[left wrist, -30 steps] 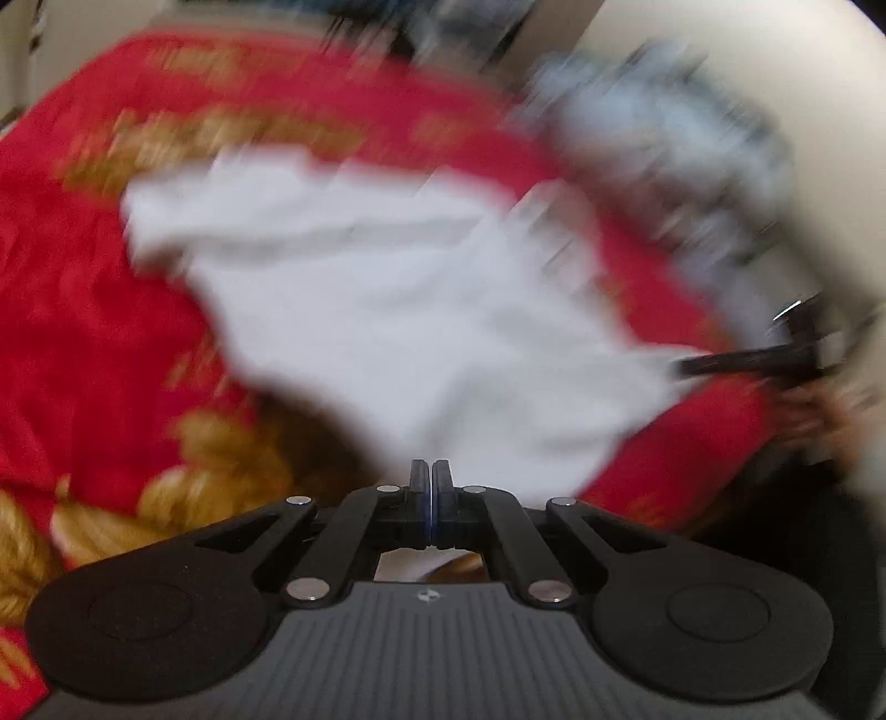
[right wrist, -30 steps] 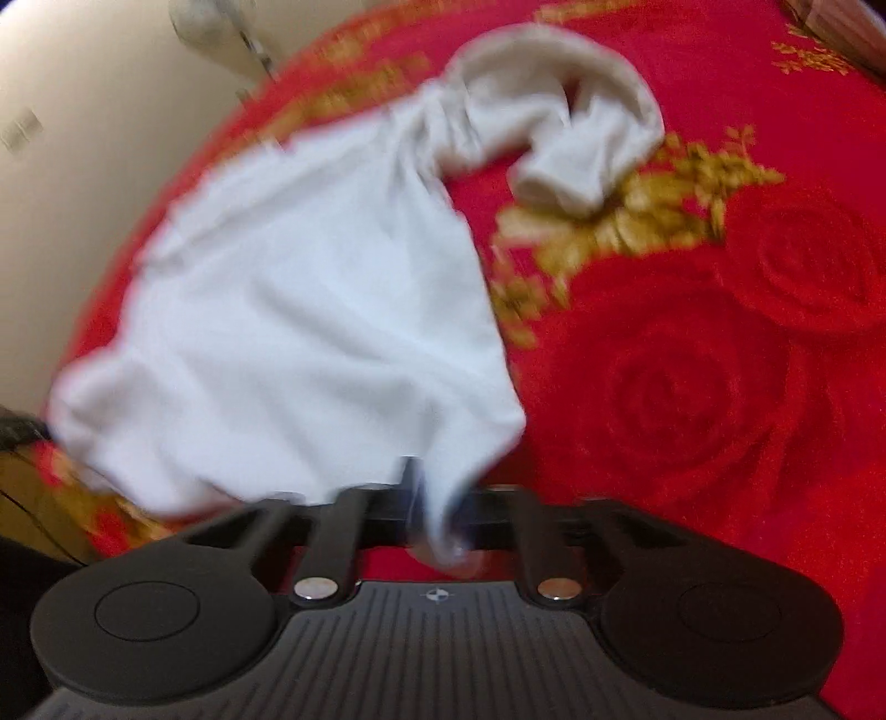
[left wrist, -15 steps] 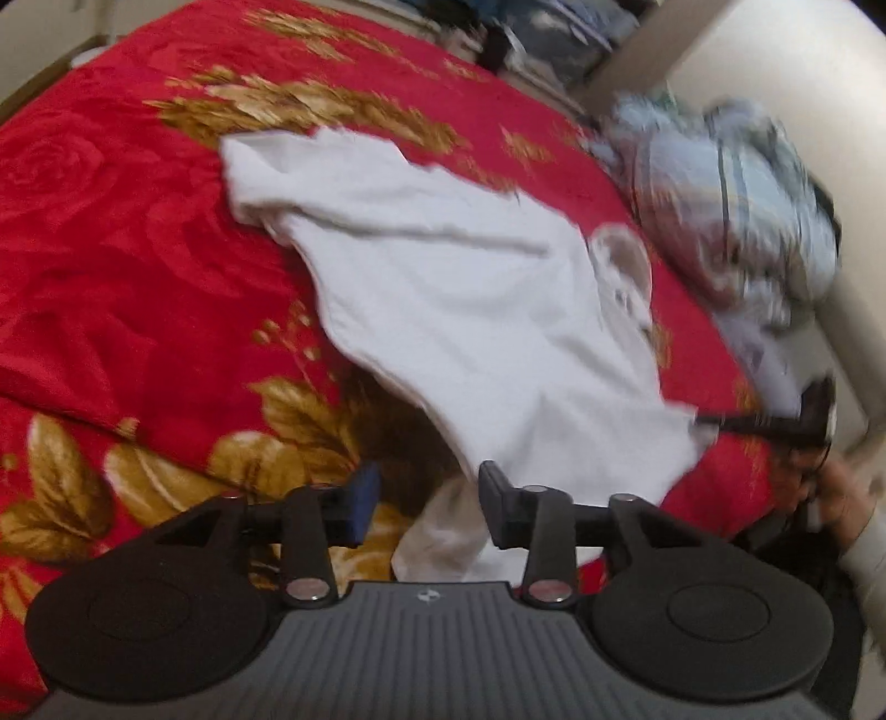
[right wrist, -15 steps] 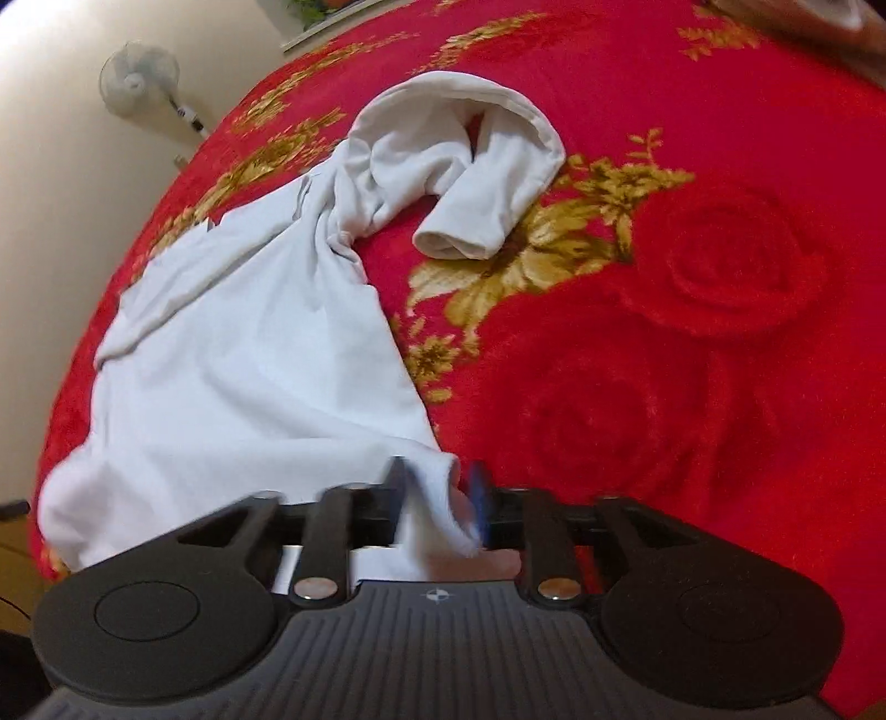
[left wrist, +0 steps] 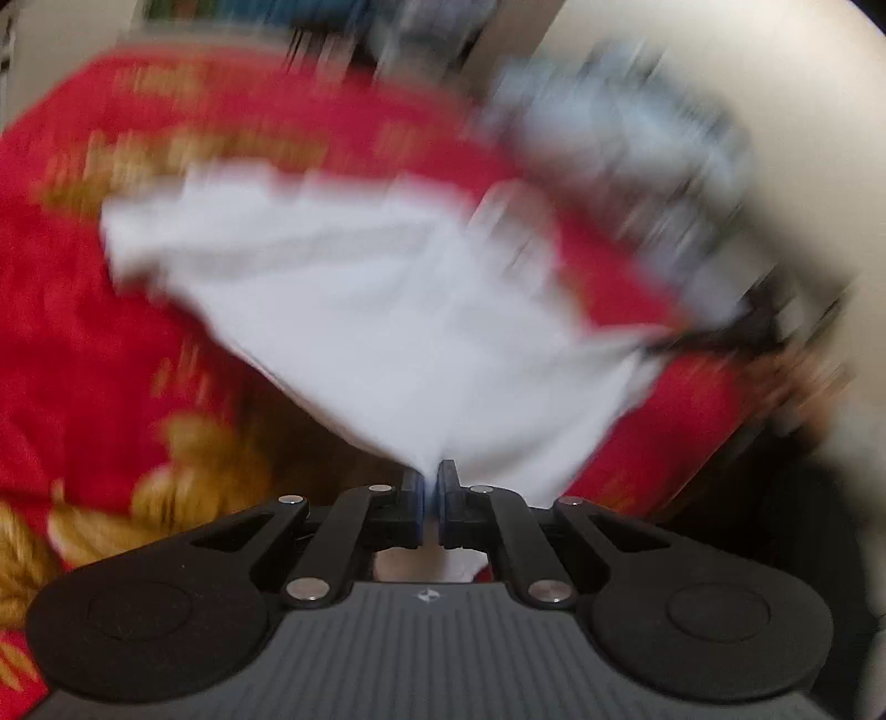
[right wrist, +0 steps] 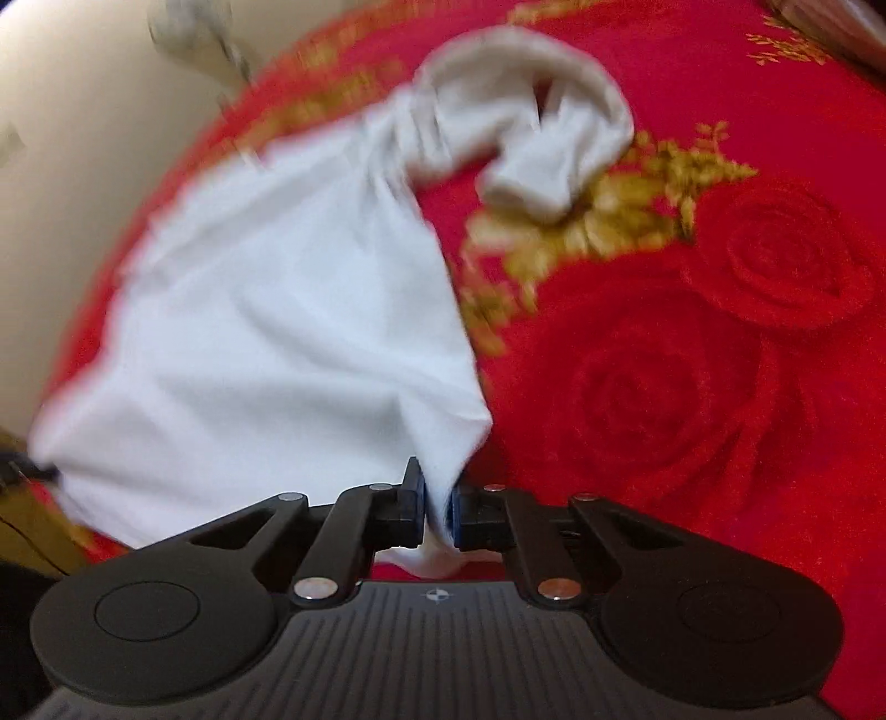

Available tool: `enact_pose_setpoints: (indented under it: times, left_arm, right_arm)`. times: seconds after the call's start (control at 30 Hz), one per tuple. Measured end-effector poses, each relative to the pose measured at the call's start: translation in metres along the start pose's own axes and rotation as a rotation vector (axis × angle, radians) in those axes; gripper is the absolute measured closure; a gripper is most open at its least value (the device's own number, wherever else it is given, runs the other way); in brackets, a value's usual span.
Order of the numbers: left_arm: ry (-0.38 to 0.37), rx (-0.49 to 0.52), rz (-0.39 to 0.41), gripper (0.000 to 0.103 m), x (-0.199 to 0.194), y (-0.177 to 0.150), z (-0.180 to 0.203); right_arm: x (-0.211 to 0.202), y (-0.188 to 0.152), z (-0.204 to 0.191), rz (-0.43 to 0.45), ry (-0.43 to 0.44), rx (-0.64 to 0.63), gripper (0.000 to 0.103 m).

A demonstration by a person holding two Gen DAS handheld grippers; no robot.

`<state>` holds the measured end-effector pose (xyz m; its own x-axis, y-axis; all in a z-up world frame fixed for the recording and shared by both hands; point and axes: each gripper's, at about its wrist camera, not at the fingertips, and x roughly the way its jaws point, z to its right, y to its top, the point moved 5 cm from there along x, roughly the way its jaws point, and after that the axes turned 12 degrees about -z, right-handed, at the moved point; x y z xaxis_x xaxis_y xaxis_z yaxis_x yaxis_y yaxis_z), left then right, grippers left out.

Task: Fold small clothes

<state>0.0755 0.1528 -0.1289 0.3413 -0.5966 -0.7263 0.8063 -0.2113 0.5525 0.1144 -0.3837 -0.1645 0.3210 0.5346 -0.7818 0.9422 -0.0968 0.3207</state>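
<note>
A small white shirt (left wrist: pixel 387 332) lies spread on a red blanket (left wrist: pixel 83 360), its near hem lifted and stretched between both grippers. My left gripper (left wrist: pixel 431 487) is pinched shut on one hem corner. At the far right of the left wrist view, my right gripper (left wrist: pixel 692 338) holds the other corner. In the right wrist view the right gripper (right wrist: pixel 436 498) has its jaws closing, and its pads press on a fold of the white shirt (right wrist: pixel 277 332). A bunched sleeve (right wrist: pixel 531 138) curls at the far end. Both views are motion-blurred.
The red blanket (right wrist: pixel 664 387) with gold flowers covers the bed. A heap of bluish-grey clothes (left wrist: pixel 609 138) sits at the bed's far right corner by a cream wall. A standing fan (right wrist: pixel 188 27) shows beyond the bed's edge.
Half a second ago both sets of jaws stood apart around the hem with the shirt lying slack. Now both pinch the hem again and the shirt is pulled up taut.
</note>
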Motion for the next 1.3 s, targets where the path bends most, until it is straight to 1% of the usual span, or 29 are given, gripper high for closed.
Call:
enact_pose_setpoints:
  times: [0.03, 0.07, 0.1, 0.13, 0.17, 0.2, 0.27, 0.3, 0.33, 0.37, 0.4, 0.47, 0.53, 0.57, 0.6, 0.67, 0.77, 0.87, 0.93, 0.97, 1.0, 1.03, 1.07, 1.1, 1.13, 1.17, 1.23, 1.27, 1.3]
  left_arm:
    - [-0.030, 0.000, 0.070, 0.099, -0.020, 0.001, 0.002]
    - [-0.045, -0.013, 0.107, 0.099, -0.032, 0.000, -0.001]
    - [-0.033, -0.030, 0.103, 0.098, -0.034, -0.002, -0.007]
    - [0.020, -0.047, 0.054, 0.098, -0.026, -0.005, -0.016]
    - [0.074, -0.056, -0.009, 0.098, -0.014, -0.008, -0.023]
    - [0.135, -0.053, -0.093, 0.098, 0.002, -0.012, -0.028]
    - [0.240, -0.011, -0.223, 0.096, 0.027, -0.020, -0.029]
    - [0.267, 0.004, -0.259, 0.096, 0.035, -0.021, -0.029]
    - [0.277, 0.016, -0.272, 0.096, 0.038, -0.022, -0.028]
    - [0.274, 0.023, -0.260, 0.096, 0.038, -0.020, -0.027]
    - [0.263, 0.021, -0.241, 0.095, 0.037, -0.016, -0.027]
    - [0.241, -0.002, -0.212, 0.093, 0.035, -0.011, -0.029]
    - [0.248, -0.013, -0.219, 0.086, 0.036, -0.010, -0.032]
    - [0.263, -0.019, -0.228, 0.080, 0.038, -0.009, -0.032]
    - [0.270, -0.027, -0.238, 0.077, 0.040, -0.008, -0.035]
    - [0.261, -0.030, -0.259, 0.077, 0.042, -0.008, -0.035]
    - [0.251, -0.039, -0.295, 0.073, 0.052, -0.014, -0.039]
    - [0.275, -0.011, -0.380, 0.072, 0.068, -0.029, -0.037]
    - [0.279, 0.030, -0.430, 0.073, 0.077, -0.039, -0.031]
    - [0.284, 0.054, -0.447, 0.075, 0.080, -0.043, -0.028]
    - [0.294, 0.070, -0.453, 0.086, 0.082, -0.045, -0.026]
    - [0.301, 0.080, -0.456, 0.092, 0.081, -0.047, -0.025]
    - [0.302, 0.087, -0.452, 0.097, 0.079, -0.047, -0.024]
    - [0.301, 0.095, -0.439, 0.099, 0.075, -0.046, -0.023]
    - [0.279, 0.097, -0.407, 0.099, 0.066, -0.044, -0.020]
    - [0.242, 0.092, -0.363, 0.099, 0.055, -0.040, -0.017]
    - [0.171, 0.083, -0.246, 0.099, 0.025, -0.033, -0.012]
    - [0.168, 0.084, -0.221, 0.099, 0.017, -0.033, -0.012]
    - [0.186, 0.094, -0.226, 0.099, 0.015, -0.036, -0.013]
  right_arm:
    - [-0.019, 0.003, -0.001, 0.057, 0.104, 0.027, 0.095]
    - [-0.035, 0.006, -0.001, 0.105, 0.198, 0.046, 0.095]
    - [-0.045, 0.007, 0.000, 0.130, 0.249, 0.051, 0.095]
    - [-0.047, 0.008, 0.002, 0.133, 0.253, 0.056, 0.095]
    - [-0.042, 0.008, 0.006, 0.108, 0.222, 0.068, 0.095]
    - [-0.030, 0.007, 0.011, 0.057, 0.172, 0.086, 0.094]
    - [-0.001, 0.001, 0.019, -0.060, 0.031, 0.102, 0.094]
    - [0.011, -0.003, 0.020, -0.109, -0.078, 0.072, 0.088]
    - [0.018, -0.006, 0.020, -0.125, -0.147, 0.046, 0.088]
    - [0.022, -0.006, 0.019, -0.133, -0.197, 0.019, 0.088]
    - [0.023, -0.006, 0.018, -0.129, -0.203, 0.008, 0.084]
    - [0.021, -0.003, 0.015, -0.096, -0.162, 0.010, 0.079]
    - [0.026, -0.002, 0.012, -0.098, -0.141, 0.012, 0.073]
    - [0.034, -0.002, 0.011, -0.126, -0.149, 0.006, 0.068]
    - [0.042, -0.007, 0.009, -0.163, -0.165, -0.006, 0.067]
    - [0.057, -0.014, 0.006, -0.227, -0.192, -0.037, 0.067]
    - [0.064, -0.023, 0.000, -0.270, -0.201, -0.083, 0.063]
    - [0.062, -0.027, -0.001, -0.280, -0.200, -0.082, 0.063]
    - [0.058, -0.031, -0.001, -0.285, -0.188, -0.073, 0.063]
    - [0.056, -0.034, -0.001, -0.288, -0.184, -0.077, 0.064]
    - [0.054, -0.037, -0.003, -0.294, -0.181, -0.085, 0.064]
    - [0.053, -0.040, -0.004, -0.304, -0.174, -0.094, 0.064]
    - [0.054, -0.043, -0.006, -0.315, -0.166, -0.104, 0.072]
    - [0.054, -0.045, -0.007, -0.323, -0.156, -0.113, 0.081]
    - [0.052, -0.047, -0.009, -0.325, -0.137, -0.119, 0.094]
    - [0.041, -0.044, -0.011, -0.296, -0.111, -0.124, 0.094]
    - [0.006, -0.029, -0.009, -0.159, -0.030, -0.086, 0.097]
    - [-0.019, -0.020, -0.002, -0.069, 0.042, -0.032, 0.098]
    - [-0.034, -0.016, 0.006, -0.016, 0.078, 0.013, 0.098]
